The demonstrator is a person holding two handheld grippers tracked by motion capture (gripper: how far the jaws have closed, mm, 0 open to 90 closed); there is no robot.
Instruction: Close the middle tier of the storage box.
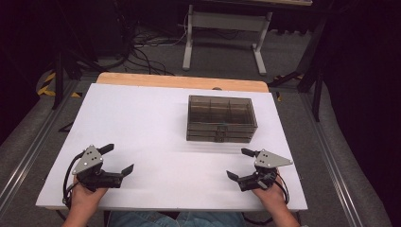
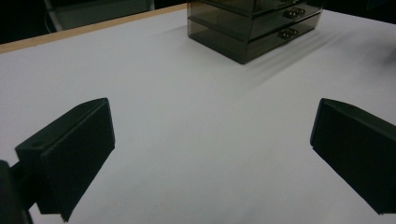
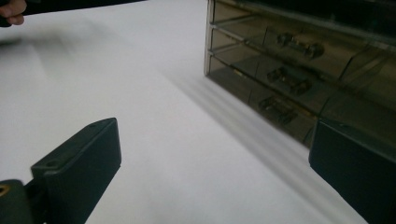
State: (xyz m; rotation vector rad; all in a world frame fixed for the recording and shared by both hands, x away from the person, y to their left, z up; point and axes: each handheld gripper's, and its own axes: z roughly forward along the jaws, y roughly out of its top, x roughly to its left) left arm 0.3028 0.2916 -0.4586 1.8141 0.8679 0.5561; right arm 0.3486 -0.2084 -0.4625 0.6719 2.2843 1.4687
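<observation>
A smoky see-through drawer box [image 1: 221, 118] with three stacked drawers stands on the white table [image 1: 142, 123], right of centre toward the far side. Its small handles face the near edge. My left gripper [image 1: 120, 158] rests at the near left corner, open, with nothing between its jaws. My right gripper [image 1: 236, 163] sits at the near right, just in front of the box, open and empty. From the left gripper view the box [image 2: 252, 28] lies far ahead to the right of my open gripper [image 2: 212, 140]. In the right gripper view the drawer fronts [image 3: 289, 84] are close on the right of my open gripper [image 3: 215, 154].
A wooden strip [image 1: 182, 81] borders the table's far edge. Beyond it on the floor stand white desk legs [image 1: 224, 33] and tangled cables [image 1: 142, 47]. Metal rails run along both sides of the table. The other hand [image 3: 11, 11] shows at the top left of the right gripper view.
</observation>
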